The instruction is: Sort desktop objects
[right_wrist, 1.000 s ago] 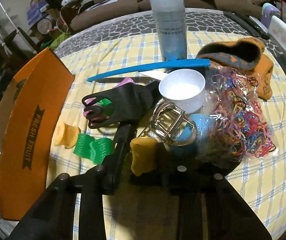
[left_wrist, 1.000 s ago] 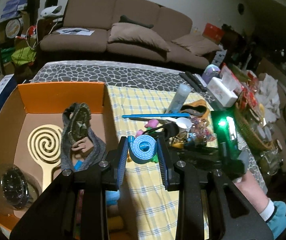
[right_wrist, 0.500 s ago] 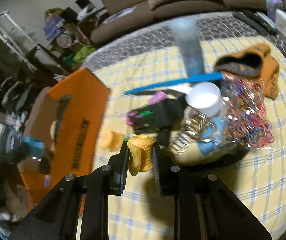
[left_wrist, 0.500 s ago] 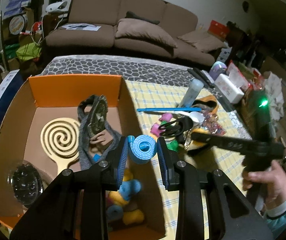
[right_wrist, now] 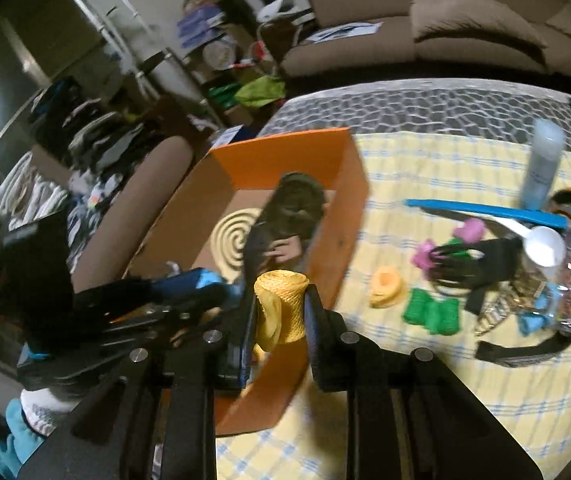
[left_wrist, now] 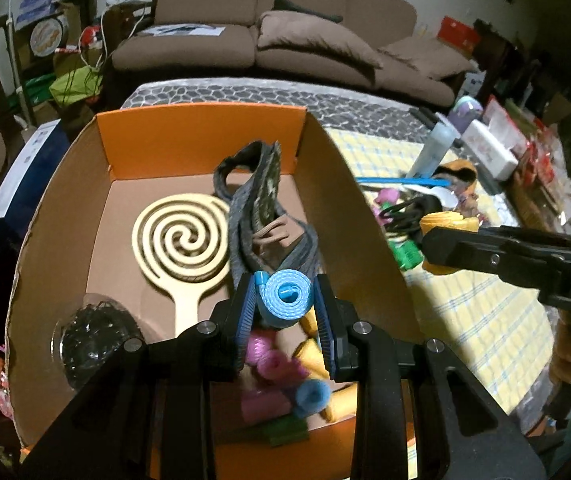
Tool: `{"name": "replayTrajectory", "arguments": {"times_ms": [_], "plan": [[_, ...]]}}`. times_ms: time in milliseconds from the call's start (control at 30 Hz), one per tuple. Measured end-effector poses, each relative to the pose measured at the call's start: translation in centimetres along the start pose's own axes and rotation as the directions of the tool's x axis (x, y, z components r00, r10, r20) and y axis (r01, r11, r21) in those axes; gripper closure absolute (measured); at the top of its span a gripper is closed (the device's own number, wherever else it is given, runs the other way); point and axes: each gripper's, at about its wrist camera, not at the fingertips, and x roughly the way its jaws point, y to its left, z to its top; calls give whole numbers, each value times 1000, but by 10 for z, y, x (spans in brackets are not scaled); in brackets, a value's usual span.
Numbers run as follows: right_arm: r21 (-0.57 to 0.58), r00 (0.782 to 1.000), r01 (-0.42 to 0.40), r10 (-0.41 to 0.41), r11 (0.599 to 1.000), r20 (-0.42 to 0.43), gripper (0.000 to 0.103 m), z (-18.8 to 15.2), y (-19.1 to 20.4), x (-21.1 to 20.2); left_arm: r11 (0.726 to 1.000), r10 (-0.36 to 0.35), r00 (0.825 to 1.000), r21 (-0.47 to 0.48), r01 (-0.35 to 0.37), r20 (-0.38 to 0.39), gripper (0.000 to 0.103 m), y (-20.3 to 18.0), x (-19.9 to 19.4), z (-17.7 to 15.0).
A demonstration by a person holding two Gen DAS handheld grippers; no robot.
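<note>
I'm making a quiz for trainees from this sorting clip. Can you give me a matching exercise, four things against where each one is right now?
Things:
1. blue roll
2. yellow roll
3. spiral paddle
4. green rollers

Places:
A. on the checked cloth
B. in the right tongs
C. on the floor of the orange box
D. in the left tongs

Pairs: 1-D, 2-B, 3-C, 4-A
</note>
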Motion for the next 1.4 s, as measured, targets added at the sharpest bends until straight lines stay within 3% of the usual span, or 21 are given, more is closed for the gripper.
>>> {"name": "replayTrajectory", "arguments": {"times_ms": [433,867,1167,1300,1400], "plan": [[-89,996,-15,7,996,-87,81,-10,29,36,999,26,997,38,-23,-69,76,23,8,-17],[-223,986,58,-91,973,-141,79,-22,51,66,1000,15,996,24,-13,-84,75,35,3,-19],[-205,989,69,-94,976,-111,70,-17,48,59,1000,2,998,-28,-3,-58,74,44,-8,-13],[-186,993,72,-89,980,-81,70,-13,44,50,998,-31,999,-57,29,-35,64,46,-16,-9],[-175,995,84,-93,981,-44,67,-9,42,41,996,-54,998,-73,52,-23,63,46,-21,-7]]}}
